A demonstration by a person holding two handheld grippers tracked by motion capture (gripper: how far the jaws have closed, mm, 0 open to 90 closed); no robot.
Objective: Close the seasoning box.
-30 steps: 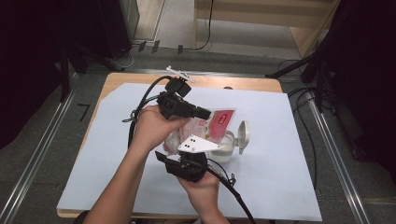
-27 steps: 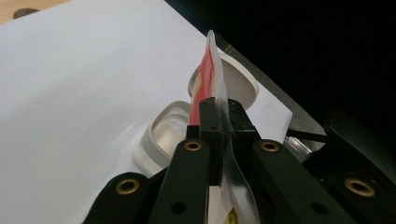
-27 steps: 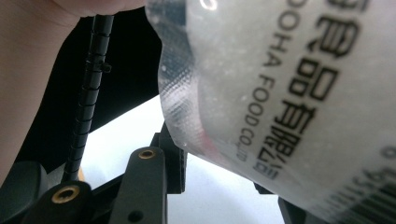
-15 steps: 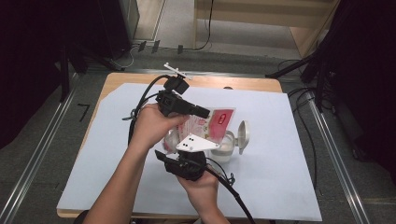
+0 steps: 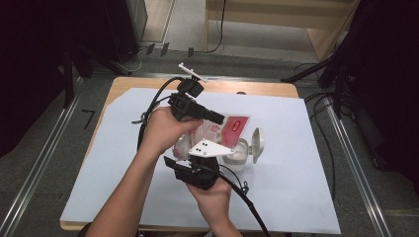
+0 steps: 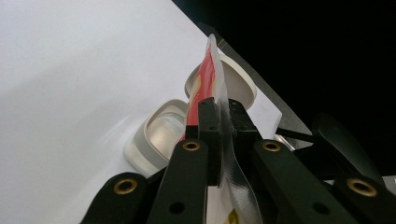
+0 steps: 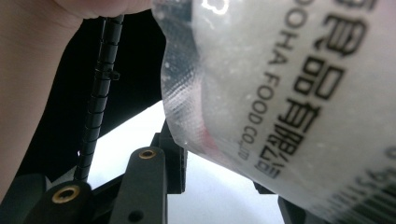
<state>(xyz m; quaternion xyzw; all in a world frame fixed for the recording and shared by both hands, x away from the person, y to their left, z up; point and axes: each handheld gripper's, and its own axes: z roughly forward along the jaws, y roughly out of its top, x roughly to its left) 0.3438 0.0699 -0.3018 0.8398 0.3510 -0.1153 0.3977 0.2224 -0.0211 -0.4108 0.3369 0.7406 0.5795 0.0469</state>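
Observation:
A red and white printed food pouch [image 5: 237, 129] hangs over a small white container [image 5: 238, 154] whose hinged lid [image 5: 257, 143] stands open to the right. My left gripper [image 5: 220, 118] reaches in from the left and is shut on the pouch's edge; in its own view the jaws pinch the pouch [image 6: 205, 81] above the container [image 6: 161, 135]. My right gripper [image 5: 207, 157] comes up from below under its grey plate, close to the container. In its own view the pouch [image 7: 289, 93] covers most of the right gripper [image 7: 224, 186], with one jaw hidden.
A white sheet [image 5: 296, 197] covers the wooden table [image 5: 267, 88]. Black cables [image 5: 153, 106] trail from both grippers. Dark equipment and metal rails border the table on the left and right.

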